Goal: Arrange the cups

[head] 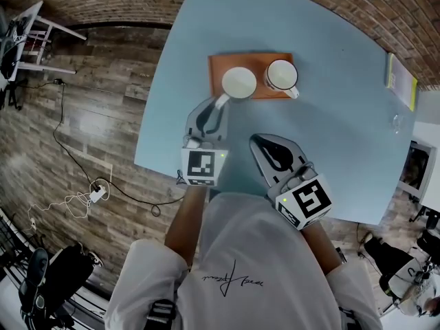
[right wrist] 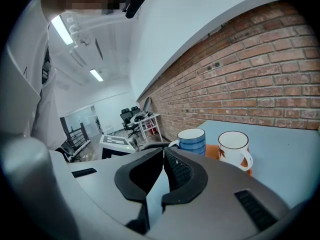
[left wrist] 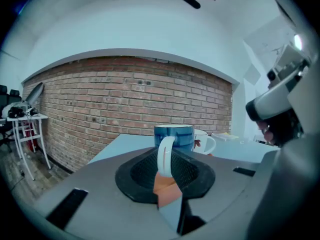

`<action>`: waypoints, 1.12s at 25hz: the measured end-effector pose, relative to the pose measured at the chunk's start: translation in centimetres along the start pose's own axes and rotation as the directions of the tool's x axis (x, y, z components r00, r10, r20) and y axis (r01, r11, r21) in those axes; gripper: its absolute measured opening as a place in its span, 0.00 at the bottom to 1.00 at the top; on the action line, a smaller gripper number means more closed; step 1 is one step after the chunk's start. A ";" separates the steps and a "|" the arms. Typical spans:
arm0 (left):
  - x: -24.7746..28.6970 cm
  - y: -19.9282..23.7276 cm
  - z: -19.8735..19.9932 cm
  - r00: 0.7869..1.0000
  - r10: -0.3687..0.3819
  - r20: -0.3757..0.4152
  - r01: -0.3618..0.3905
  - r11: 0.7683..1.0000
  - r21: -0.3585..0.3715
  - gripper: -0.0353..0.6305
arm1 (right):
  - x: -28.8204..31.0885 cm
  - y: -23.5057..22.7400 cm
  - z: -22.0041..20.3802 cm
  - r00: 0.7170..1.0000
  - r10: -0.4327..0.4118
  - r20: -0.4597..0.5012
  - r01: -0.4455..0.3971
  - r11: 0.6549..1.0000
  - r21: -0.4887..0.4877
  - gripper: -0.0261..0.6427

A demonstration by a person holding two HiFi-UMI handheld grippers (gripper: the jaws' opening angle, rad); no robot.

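Note:
Two cups stand on an orange mat (head: 221, 64) at the middle of the light blue table (head: 330, 115). On the mat's left is a blue cup (head: 238, 82) (left wrist: 173, 135) with a white inside; on its right is a white mug (head: 282, 75) (right wrist: 233, 148). My left gripper (head: 219, 106) (left wrist: 166, 160) is shut on the blue cup's white handle (left wrist: 164, 156), which points toward me. My right gripper (head: 256, 140) (right wrist: 163, 153) hovers nearer the front edge, shut and holding nothing. From it I see the blue cup (right wrist: 192, 140) left of the mug.
A yellow-edged book (head: 401, 81) lies at the table's right edge. A brick wall runs behind the table. On the wooden floor to the left are a white stand (head: 36, 38) and loose cables (head: 89, 194).

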State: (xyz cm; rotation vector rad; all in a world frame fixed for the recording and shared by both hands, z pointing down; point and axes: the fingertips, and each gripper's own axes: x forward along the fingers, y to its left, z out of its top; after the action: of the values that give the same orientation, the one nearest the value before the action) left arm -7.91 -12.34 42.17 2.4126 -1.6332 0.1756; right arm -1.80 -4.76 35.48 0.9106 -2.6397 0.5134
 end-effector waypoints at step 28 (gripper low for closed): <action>0.1 -0.9 -1.8 0.857 0.515 0.014 -0.514 0.857 -0.042 0.14 | -5.4 -2.4 0.7 0.999 0.018 0.033 -0.015 0.995 -0.096 0.07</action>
State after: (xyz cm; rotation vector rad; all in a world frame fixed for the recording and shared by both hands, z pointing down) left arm -7.01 -11.69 43.89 1.8976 -2.2408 0.1981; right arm 3.65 -3.94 33.32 0.8770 -2.6790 0.3748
